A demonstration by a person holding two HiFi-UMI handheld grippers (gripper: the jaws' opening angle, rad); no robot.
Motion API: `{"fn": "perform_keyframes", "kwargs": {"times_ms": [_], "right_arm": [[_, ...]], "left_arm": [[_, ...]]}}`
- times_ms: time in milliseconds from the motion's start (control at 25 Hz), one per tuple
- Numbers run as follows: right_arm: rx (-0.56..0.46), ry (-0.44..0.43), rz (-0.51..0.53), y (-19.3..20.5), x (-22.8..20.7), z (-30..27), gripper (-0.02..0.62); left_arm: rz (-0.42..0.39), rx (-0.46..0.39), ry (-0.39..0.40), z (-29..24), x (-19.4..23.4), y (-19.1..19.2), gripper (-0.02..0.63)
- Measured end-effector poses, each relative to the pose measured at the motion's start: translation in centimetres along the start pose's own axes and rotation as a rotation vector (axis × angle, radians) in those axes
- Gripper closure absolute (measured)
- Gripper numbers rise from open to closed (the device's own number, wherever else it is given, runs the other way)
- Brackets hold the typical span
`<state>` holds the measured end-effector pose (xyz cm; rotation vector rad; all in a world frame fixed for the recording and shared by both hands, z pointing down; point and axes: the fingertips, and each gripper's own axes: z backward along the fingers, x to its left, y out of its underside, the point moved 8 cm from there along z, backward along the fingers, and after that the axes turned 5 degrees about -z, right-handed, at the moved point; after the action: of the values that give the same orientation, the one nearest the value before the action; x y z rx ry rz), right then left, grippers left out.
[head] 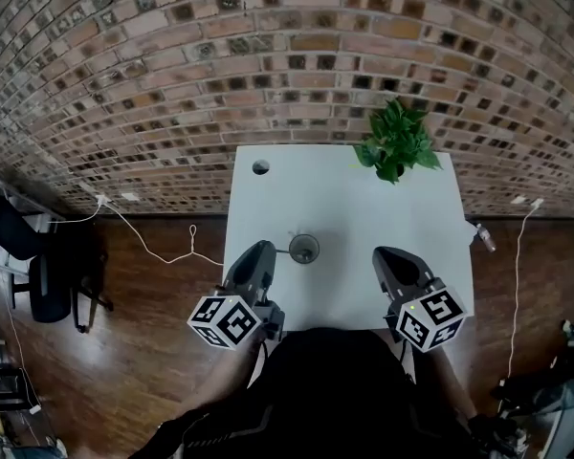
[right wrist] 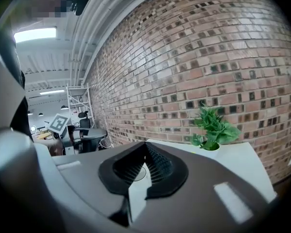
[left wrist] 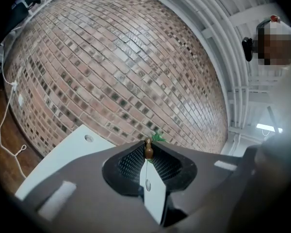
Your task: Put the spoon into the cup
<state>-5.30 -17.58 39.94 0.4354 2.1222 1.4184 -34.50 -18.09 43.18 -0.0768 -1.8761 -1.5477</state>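
At the middle of the white bench stands a clear cup, with a leafy potted plant toward its 1 o'clock and a small round hole in the bench top at 11 o'clock. Near the cup's 9 o'clock, the left gripper has its fingers nearly together on the spoon, pinching its brown knob end at the very tips; the thin stem runs down from there to a small bowl. At the cup's 4 o'clock, well apart from it, the right gripper has its fingers drawn together at the tips with nothing held.
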Motion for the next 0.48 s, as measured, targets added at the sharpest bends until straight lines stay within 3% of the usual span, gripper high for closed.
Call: {"fn": "perform_keyframes", "kwargs": {"times_ms": [320,480], "right_arm": [[0.036,-0.023,-0.035,1.1,-2.3,-3.1,0.589],[0.055,-0.032,-0.051,1.1,-3.3,-4.1,0.589]], "left_arm": [[-0.073,0.046,-0.024,-3.2,2.8,0.9,0.569],[-0.067,0.086,-0.042,-4.4,3.8,2.1,0.569]]}}
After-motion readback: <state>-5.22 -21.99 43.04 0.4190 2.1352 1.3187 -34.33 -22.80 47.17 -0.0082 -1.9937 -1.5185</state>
